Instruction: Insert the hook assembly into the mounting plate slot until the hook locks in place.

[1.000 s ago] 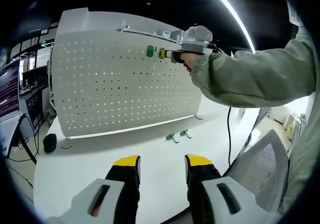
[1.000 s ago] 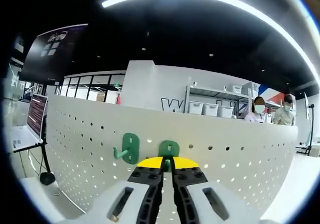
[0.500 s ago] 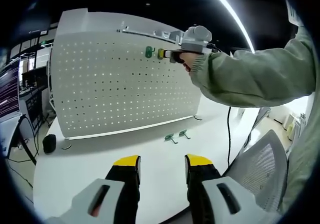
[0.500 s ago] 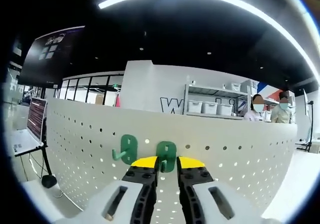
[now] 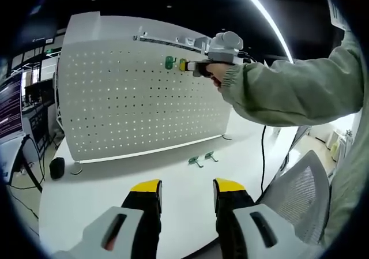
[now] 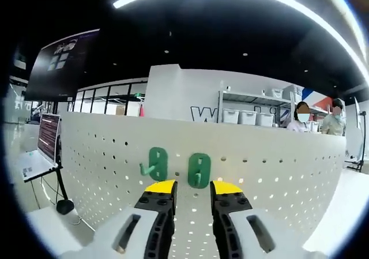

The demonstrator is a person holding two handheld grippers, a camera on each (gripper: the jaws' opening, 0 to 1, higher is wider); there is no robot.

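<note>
- We are holding the left gripper (image 5: 185,192) low at six o'clock over the white surface (image 5: 104,192), jaws spread and grasping nothing.
- We are seeing the white perforated mounting plate (image 5: 132,103) standing upright on the surface, filling nine to twelve o'clock.
- We are seeing two green hooks (image 5: 202,158) lying on the surface just below the plate's lower edge.
- In the right gripper view, a first green hook (image 6: 157,164) is sitting on the plate at ten o'clock of the jaws.
- Beside it, the second green hook (image 6: 199,169) is seated on the plate.
- We are keeping the right gripper (image 6: 193,188) just beneath that hook, released, jaws parted.
</note>
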